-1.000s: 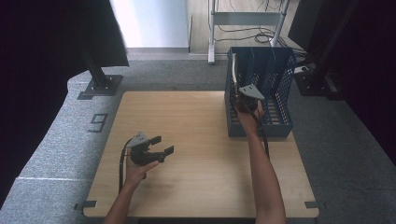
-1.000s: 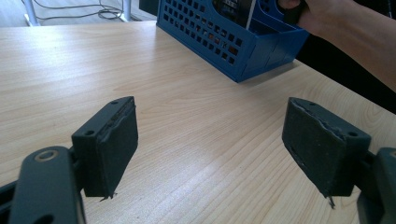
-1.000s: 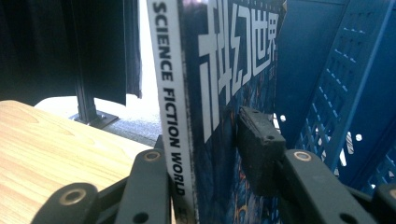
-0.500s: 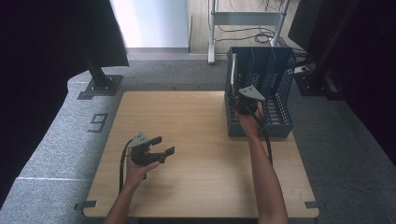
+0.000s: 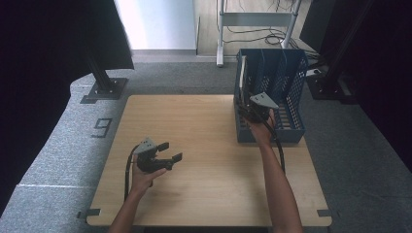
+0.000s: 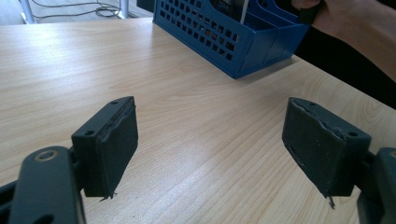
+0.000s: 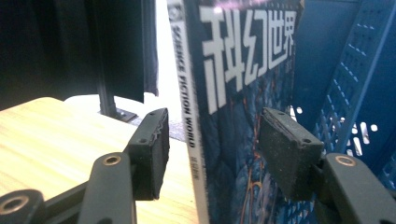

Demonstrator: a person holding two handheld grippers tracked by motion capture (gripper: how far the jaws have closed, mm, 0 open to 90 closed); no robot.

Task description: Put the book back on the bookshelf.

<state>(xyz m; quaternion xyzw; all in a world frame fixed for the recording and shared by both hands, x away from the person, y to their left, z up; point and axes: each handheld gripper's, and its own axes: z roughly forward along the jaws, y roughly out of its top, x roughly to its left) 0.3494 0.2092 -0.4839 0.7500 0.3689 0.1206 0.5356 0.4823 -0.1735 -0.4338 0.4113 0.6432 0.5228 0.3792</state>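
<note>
Right gripper (image 7: 212,140): jaws had just been opening, pads clear of the magazine (image 7: 243,93) between them.
Magazine: stood upright in the blue file rack (image 5: 291,87) at the table's (image 5: 194,145) far right.
Left gripper (image 6: 210,154): wide open, empty, over bare wood.

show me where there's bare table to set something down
Most of the wooden table is bare: the far left, and the near edge between the two forearms. The left hand-held gripper hovers left of centre. The far right corner is crowded by the blue rack and right hand-held gripper.
</note>
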